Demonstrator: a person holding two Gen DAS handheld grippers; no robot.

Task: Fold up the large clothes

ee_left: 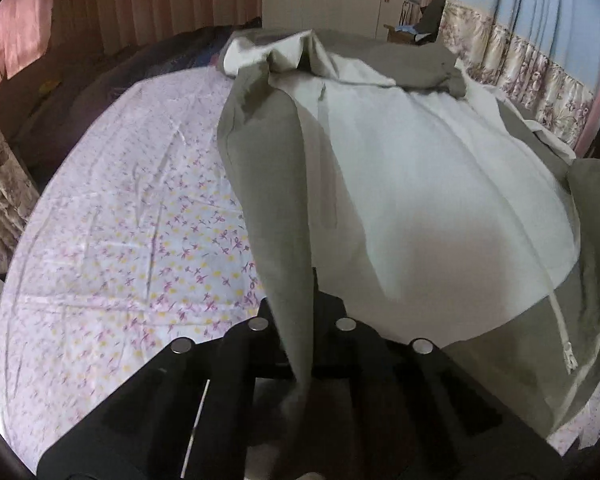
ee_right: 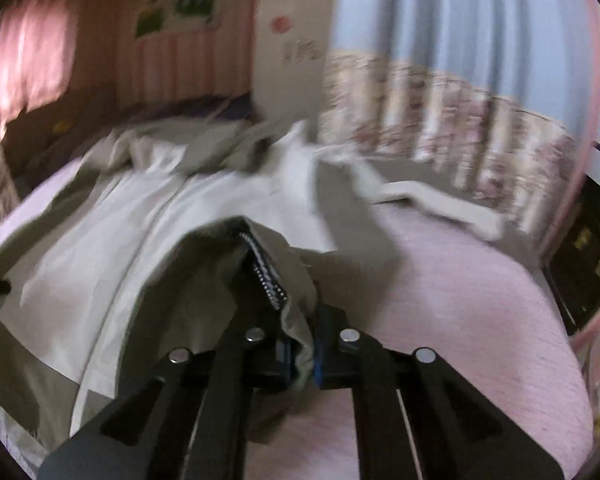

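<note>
Olive-green jacket with pale lining [ee_left: 400, 184] lies spread open across the flower-printed bedsheet [ee_left: 112, 216], soft and limp. Left gripper [ee_left: 300, 360] and right gripper [ee_right: 300, 356] each pinch its near hem; zipper edge [ee_right: 266, 276] gives firmest purchase.

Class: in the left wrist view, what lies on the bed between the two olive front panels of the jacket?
The jacket's pale lining, spread open.
</note>
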